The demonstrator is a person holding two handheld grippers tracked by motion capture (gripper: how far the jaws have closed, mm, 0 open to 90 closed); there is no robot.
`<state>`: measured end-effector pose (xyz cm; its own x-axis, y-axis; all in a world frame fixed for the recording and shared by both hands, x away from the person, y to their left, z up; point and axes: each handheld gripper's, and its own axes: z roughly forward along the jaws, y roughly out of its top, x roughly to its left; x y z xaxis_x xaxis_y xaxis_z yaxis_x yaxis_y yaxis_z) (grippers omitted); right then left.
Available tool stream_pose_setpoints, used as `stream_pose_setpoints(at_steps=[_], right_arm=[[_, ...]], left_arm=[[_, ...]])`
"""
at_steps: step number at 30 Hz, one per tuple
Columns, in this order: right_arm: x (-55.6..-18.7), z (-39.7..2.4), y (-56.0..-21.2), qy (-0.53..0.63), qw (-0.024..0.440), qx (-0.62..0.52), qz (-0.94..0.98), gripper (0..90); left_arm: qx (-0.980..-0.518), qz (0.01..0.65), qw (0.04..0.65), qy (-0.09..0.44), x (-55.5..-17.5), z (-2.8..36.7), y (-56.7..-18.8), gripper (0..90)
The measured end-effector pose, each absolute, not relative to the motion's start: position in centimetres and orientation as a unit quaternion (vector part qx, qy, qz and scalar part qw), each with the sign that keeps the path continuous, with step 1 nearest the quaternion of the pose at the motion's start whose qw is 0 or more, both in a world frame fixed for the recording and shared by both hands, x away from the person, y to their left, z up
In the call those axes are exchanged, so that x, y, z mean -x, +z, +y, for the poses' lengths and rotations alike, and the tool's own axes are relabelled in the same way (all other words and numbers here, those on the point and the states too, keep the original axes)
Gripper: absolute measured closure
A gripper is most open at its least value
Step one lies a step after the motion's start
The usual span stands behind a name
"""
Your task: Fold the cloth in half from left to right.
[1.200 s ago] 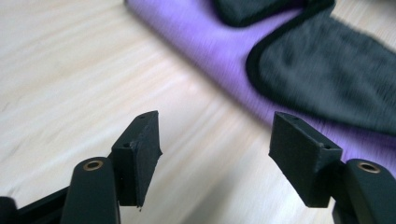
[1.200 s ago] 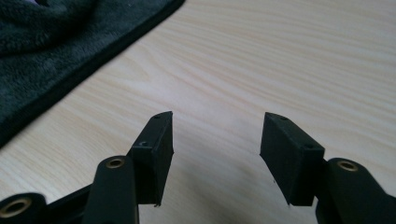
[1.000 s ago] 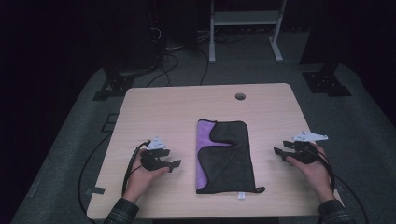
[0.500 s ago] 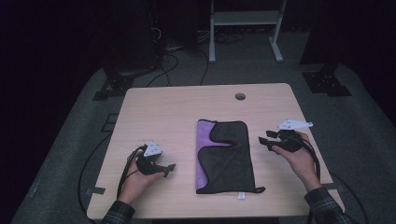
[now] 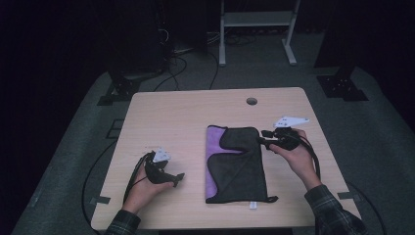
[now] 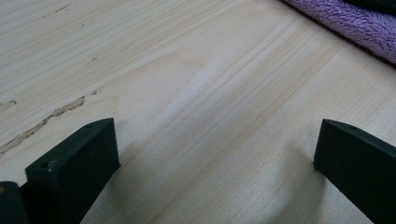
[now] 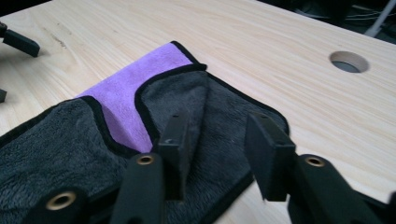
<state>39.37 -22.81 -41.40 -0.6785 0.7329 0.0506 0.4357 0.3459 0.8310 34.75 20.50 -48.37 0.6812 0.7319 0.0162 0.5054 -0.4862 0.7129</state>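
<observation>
Mid-worktop (image 5: 186, 122) lies the folded grey-and-purple fleece cloth (image 5: 237, 164); right gripper (image 5: 265, 139) has slid in over its far right corner, jaws narrowing but pinching nothing yet; left gripper (image 5: 177, 179) has just spread wide beside it; looks like a corner grab's coming.

Wood table (image 5: 186, 122) w/ folded towel (image 5: 240, 169).

A fluffy purple-and-grey fleece cloth (image 5: 237, 164) lies on the matt, grained wooden table (image 5: 186, 117).
</observation>
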Motion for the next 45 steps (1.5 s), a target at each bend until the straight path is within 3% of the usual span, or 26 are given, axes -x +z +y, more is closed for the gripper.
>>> stream_pose_setpoints(at_steps=[24,40,45], right_arm=[[-42.8,-13.2,-43.9,0.422,0.120,-0.309,0.844,64.1],[-43.3,-10.7,-46.8,0.373,0.133,-0.286,0.873,62.7],[-43.1,-10.6,-46.9,0.366,0.147,-0.283,0.874,79.6]], left_arm=[[-0.847,0.364,0.351,0.162,-34.8,20.5,-48.4,0.0],[-0.847,0.365,0.352,0.161,-34.8,20.5,-48.4,0.0],[-0.847,0.365,0.352,0.161,-34.8,20.5,-48.4,0.0]])
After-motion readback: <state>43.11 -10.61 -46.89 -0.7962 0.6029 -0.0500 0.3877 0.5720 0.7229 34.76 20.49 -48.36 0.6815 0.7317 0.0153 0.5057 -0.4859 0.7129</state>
